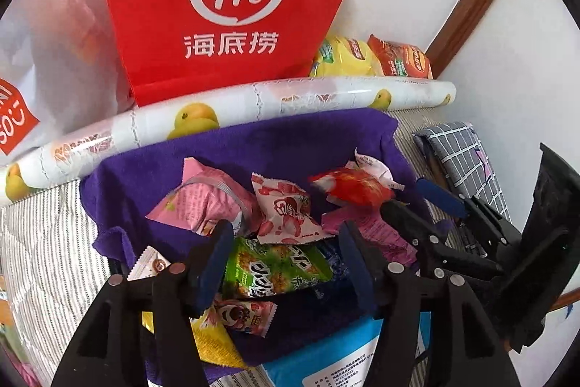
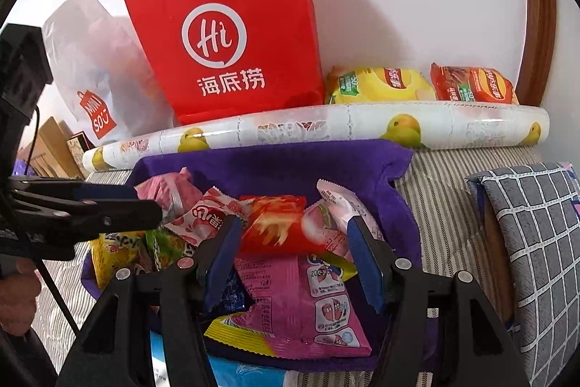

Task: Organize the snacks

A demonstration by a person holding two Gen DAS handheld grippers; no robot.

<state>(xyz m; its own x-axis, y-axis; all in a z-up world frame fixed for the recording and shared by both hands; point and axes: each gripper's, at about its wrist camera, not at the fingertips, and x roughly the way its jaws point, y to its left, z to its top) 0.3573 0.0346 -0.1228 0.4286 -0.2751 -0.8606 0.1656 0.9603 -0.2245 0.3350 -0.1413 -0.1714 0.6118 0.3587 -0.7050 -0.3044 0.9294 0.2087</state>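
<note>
A pile of snack packets lies on a purple cloth (image 1: 253, 147) (image 2: 290, 165). In the left wrist view my left gripper (image 1: 286, 263) is open, its fingers either side of a green packet (image 1: 275, 271), with a pink packet (image 1: 206, 202), a white-and-red packet (image 1: 286, 209) and a red packet (image 1: 355, 187) beyond. In the right wrist view my right gripper (image 2: 293, 260) is open over a large pink packet (image 2: 301, 307), just behind the red packet (image 2: 275, 227). The left gripper (image 2: 119, 205) shows at the left there; the right gripper (image 1: 427, 205) shows at the right in the left view.
A red paper bag (image 2: 232, 35) and a white plastic bag (image 2: 98, 71) stand against the wall behind a rolled duck-print sheet (image 2: 326, 129). Yellow (image 2: 380, 86) and red (image 2: 471, 86) chip bags lie to their right. A grey checked cushion (image 2: 536, 242) is at the right.
</note>
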